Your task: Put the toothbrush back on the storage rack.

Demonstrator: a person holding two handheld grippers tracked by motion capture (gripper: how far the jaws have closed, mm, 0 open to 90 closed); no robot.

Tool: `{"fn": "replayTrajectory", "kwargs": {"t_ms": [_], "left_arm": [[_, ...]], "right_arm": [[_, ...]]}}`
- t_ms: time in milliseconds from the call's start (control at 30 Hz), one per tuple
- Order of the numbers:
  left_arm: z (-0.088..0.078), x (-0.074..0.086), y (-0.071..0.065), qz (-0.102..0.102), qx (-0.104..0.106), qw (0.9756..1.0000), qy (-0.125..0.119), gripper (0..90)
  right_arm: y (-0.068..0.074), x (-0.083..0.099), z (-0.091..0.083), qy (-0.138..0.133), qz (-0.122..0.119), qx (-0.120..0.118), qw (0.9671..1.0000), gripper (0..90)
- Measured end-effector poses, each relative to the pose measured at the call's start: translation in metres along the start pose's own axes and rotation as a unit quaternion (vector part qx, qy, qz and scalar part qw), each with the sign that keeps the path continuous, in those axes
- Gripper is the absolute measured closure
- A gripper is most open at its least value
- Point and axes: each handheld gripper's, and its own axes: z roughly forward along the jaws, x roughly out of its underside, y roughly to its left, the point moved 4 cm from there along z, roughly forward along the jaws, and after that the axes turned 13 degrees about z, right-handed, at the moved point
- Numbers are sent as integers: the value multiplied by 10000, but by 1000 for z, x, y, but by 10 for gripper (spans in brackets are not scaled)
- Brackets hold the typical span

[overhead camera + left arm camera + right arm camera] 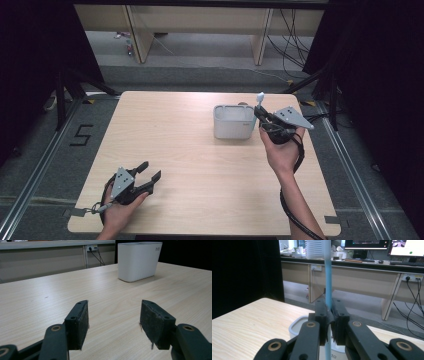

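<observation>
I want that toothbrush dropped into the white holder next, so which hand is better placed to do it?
Probably the right. The right gripper is shut on the toothbrush, right beside the white holder. The left gripper is open and holds nothing, at the table's near-left corner, far from the holder.

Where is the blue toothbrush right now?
The blue toothbrush stands upright, pinched in the right gripper at the table's far right. In the high view it is just beside the white holder, bristles up, with its lower end over the holder's rim.
</observation>
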Motion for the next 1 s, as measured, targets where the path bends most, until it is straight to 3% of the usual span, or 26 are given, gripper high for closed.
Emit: {"fn": "replayTrajectory", "kwargs": {"t_ms": [1000], "left_arm": [[0,0,0,-27,13,10000,8,397]], "right_arm": [[-11,-19,32,-223,118,215,9995,849]]}}
